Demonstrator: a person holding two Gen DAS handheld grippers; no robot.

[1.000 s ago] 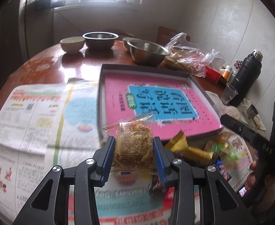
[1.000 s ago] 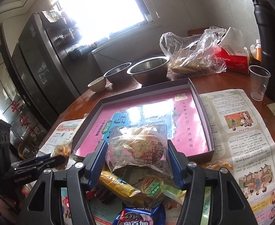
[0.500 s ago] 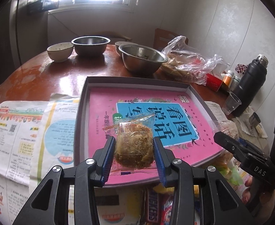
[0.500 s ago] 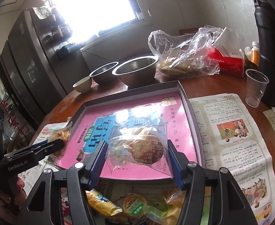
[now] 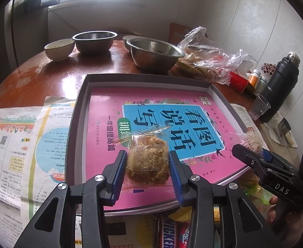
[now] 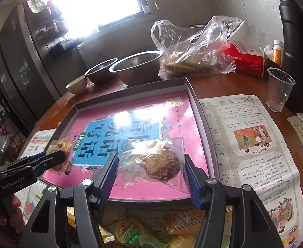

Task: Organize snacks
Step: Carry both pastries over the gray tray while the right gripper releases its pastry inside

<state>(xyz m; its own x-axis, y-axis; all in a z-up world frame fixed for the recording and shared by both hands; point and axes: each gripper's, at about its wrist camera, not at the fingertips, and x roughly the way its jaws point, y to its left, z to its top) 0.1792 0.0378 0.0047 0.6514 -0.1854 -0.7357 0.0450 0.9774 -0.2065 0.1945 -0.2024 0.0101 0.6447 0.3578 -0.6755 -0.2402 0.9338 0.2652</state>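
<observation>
Beyond the fingertips, at the far edge of the round wooden table (image 5: pixel 48 70), stand two steel bowls (image 5: pixel 154 54) and a small ceramic bowl (image 5: pixel 59 48), well apart from the fingers. To the far right of them lies a crumpled clear plastic bag (image 6: pixel 194 47) holding what may be flatbread, though the glare makes it hard to tell. Just beside it sits a red tissue box (image 6: pixel 245 60), then small medicine bottles (image 6: pixel 276 51). A clear plastic cup (image 6: pixel 279 88) stands upright right of the fingers, touching a dark flask (image 5: pixel 279 84). Newspaper (image 6: pixel 252 144) covers the tabletop on both sides. A bright window (image 6: pixel 93 2) glows behind everything.
</observation>
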